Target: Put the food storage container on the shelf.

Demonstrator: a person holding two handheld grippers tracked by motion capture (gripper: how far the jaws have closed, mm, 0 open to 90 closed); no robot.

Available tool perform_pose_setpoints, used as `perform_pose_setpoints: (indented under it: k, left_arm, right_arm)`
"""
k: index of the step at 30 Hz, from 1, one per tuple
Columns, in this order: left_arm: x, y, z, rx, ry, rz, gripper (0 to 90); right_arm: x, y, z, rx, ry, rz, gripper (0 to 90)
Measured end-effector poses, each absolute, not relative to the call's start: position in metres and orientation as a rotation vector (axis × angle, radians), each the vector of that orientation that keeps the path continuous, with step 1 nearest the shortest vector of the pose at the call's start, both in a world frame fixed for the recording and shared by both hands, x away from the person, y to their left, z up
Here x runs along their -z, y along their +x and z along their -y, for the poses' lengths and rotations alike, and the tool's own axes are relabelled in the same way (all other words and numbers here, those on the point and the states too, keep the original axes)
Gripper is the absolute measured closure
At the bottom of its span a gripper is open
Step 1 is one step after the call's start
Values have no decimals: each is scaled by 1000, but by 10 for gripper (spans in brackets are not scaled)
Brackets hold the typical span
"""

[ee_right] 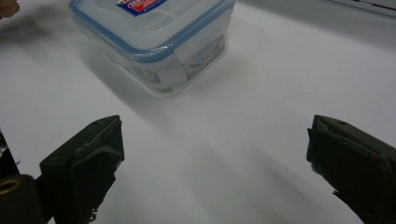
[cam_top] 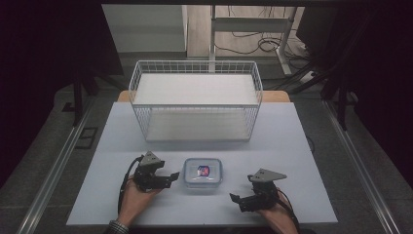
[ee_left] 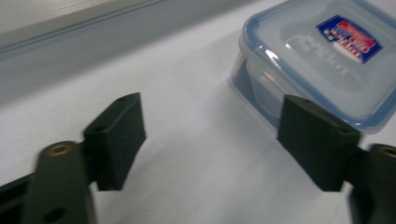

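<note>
Left hand-held gripper (cam_top: 168, 176) and right hand-held gripper (cam_top: 237, 199) both gape wide, empty, flanking the lidded container (cam_top: 202, 173).

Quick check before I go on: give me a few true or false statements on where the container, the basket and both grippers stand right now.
1. The clear plastic container with a blue-rimmed lid sits on the table between the two grippers. True.
2. The left gripper is shut on the container. False: its jaws are open, with one jaw close beside the container's wall.
3. The container's lid is off. False: the lid is on, label facing up.
4. The white wire basket stands on the pale table beyond the container. True.
5. The right gripper holds the basket. False: it is open, near the table's front edge, holding nothing.
</note>
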State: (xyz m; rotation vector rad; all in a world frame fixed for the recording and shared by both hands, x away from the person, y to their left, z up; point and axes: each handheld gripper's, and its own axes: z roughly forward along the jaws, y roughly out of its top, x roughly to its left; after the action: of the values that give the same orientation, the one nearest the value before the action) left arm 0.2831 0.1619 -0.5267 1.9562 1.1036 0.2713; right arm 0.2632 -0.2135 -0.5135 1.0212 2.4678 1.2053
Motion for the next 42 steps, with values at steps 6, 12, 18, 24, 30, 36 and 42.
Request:
perform_pose_setpoints:
  k: [6, 12, 18, 24, 30, 36, 42]
  left_arm:
    - [525, 284, -160, -199, 1946, -1065, 103]
    - [520, 285, -153, -156, 1951, -1022, 77]
    - [516, 290, -144, -144, 1969, -985, 66]
    - [516, 301, -140, -109, 1965, -978, 80]
    - [521, 312, -129, -58, 1979, -954, 84]
    - [529, 315, -121, 54, 1978, -924, 86]
    - [527, 308, -119, 75, 1986, -925, 116]
  right_arm:
    - [510, 272, 205, -1250, 965, -2498, 34]
    - [505, 285, 197, -1291, 976, -2502, 37]
    - [502, 297, 183, -1254, 982, -2484, 12]
    - [498, 310, 169, -1253, 998, -2520, 0]
    - [502, 325, 157, -1231, 1062, -2581, 0]
    - [510, 335, 153, -1287, 1129, -2657, 74]
    - [512, 331, 150, -1313, 1166, -2726, 144]
